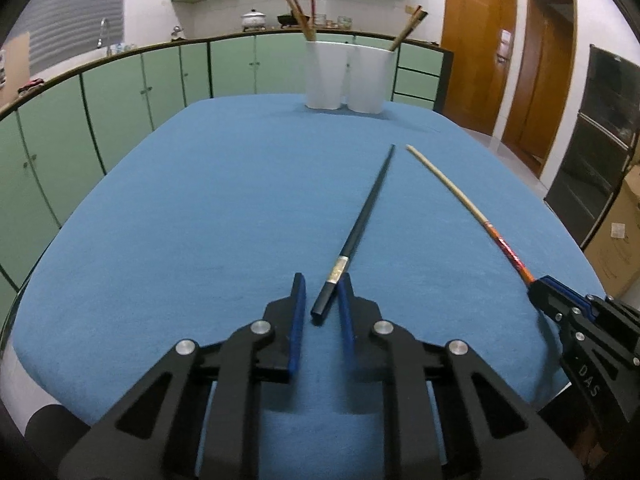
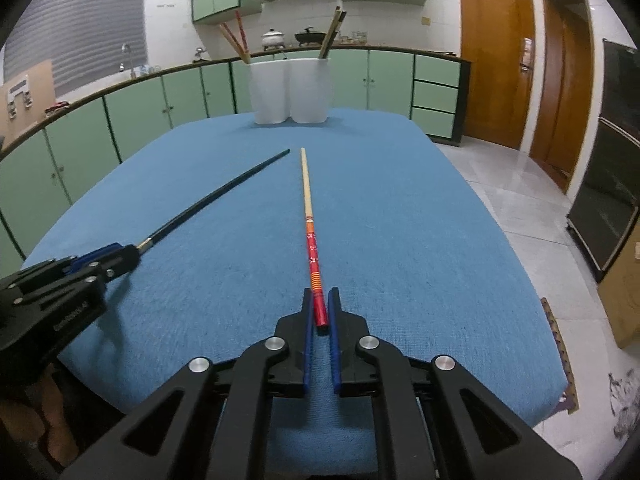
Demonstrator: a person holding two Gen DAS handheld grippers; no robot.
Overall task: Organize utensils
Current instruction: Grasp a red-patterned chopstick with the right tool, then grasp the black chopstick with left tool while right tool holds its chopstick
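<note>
A black chopstick (image 1: 368, 208) with a silver band lies slanted on the blue tablecloth (image 1: 200, 200). My left gripper (image 1: 321, 280) is shut on its near end, which sits askew between the blue pads. A chopstick with a pale tip and a red patterned handle (image 2: 308, 216) points straight away from my right gripper (image 2: 320, 294), which is shut on its red end. Each gripper shows in the other view: the left gripper (image 2: 120, 256) at the left, the right gripper (image 1: 540, 284) at the right. Two white holders (image 2: 288, 90) with several chopsticks stand at the table's far edge.
Green cabinets (image 1: 120, 92) curve around the far side and left of the table. The table's right edge drops to a tiled floor (image 2: 500, 184). A black appliance (image 1: 600, 140) and a cardboard box (image 1: 616, 240) stand at the right, with wooden doors (image 2: 496, 52) behind.
</note>
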